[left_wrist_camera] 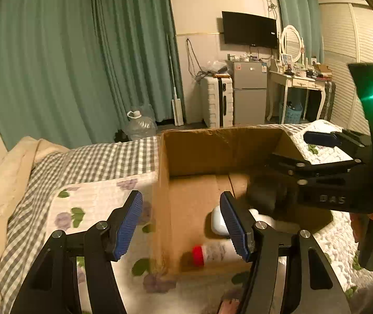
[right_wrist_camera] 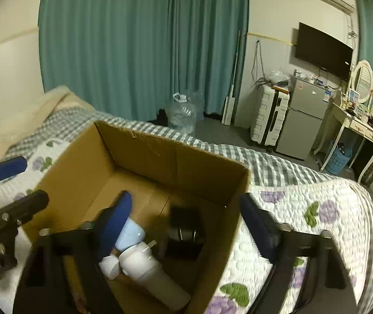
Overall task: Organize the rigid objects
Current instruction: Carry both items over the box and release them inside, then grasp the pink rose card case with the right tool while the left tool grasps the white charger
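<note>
While both my grippers hung spread, empty, over cardboard box (right_wrist_camera: 144,151): left gripper (left_wrist_camera: 181,225), right gripper (right_wrist_camera: 186,225). White bottle (right_wrist_camera: 155,274) near box's near wall: judged light, stiff, slick; grip mid-body.

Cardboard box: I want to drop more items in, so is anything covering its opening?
Nothing visible covers the cardboard box; its top is open. The right claw, open and empty, straddles its right wall, and items already lie on the bottom.

bedroom: bed (right_wrist_camera: 278,167), curtains (right_wrist_camera: 144,41), dresser (left_wrist_camera: 299,81)
</note>
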Motion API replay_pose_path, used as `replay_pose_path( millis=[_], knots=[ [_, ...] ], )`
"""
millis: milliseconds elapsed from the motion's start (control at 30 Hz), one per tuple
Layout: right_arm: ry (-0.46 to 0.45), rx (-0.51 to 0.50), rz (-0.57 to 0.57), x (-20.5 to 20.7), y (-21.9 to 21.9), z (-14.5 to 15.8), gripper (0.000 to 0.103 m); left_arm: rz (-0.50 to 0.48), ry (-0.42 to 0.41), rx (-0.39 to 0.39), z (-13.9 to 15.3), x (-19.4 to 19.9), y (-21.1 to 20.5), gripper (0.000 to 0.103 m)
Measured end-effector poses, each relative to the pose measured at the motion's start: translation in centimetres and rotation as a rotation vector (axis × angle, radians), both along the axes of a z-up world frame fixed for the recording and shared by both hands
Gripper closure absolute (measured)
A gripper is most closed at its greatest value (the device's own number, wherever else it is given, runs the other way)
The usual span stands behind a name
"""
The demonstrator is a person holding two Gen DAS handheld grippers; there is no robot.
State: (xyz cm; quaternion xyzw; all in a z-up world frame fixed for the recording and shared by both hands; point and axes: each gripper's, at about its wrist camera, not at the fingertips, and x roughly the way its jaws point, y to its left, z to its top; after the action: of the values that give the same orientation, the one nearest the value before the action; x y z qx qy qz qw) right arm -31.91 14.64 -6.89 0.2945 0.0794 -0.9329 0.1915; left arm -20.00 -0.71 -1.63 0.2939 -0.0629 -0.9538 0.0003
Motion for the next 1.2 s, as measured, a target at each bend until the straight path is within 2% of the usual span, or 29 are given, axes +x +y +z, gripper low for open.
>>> replay_pose_path(
  millis=[133,267,333,467,600,800,967,1033,1200],
  knots=[
    [0.022,0.044,0.015,3.3,0.6,1.3,0.017,0.018,-0.009,0.001,0.8,2.3,-0.2,0.038],
    [0.002,0.004,0.113,8.3,0.7,1.2,0.014,0.057,-0.034,-0.014,0.5,5.3,-0.9,0.037],
    [-0.028,0.012,0.174,10.2,0.0,0.1,0.014,0.076,-0.052,-0.019,0.1,6.3,-1.2,0.037],
    [-0.096,0.065,0.303,12.7,-2.7,-4.1,0.014,0.102,-0.119,0.005,-2.8,9.1,-2.6,0.037],
    [-0.2,0.079,0.393,12.6,-5.4,-8.1,0.014,0.123,-0.183,-0.01,-6.0,9.5,-3.4,0.037],
    [-0.278,0.138,0.425,11.4,-7.5,-11.7,0.014,0.138,-0.21,0.025,-7.2,9.2,-4.9,0.037],
    [-0.33,0.107,0.433,10.0,-8.0,-12.7,0.014,0.146,-0.223,0.028,-7.7,9.3,-5.3,0.037],
    [-0.357,0.071,0.448,9.8,-7.8,-12.7,0.027,0.143,-0.227,0.022,-7.9,9.3,-5.2,0.037],
    [-0.311,0.094,0.399,11.2,-6.7,-11.4,0.03,0.123,-0.229,0.004,-8.1,9.4,-4.7,0.037]
  ],
)
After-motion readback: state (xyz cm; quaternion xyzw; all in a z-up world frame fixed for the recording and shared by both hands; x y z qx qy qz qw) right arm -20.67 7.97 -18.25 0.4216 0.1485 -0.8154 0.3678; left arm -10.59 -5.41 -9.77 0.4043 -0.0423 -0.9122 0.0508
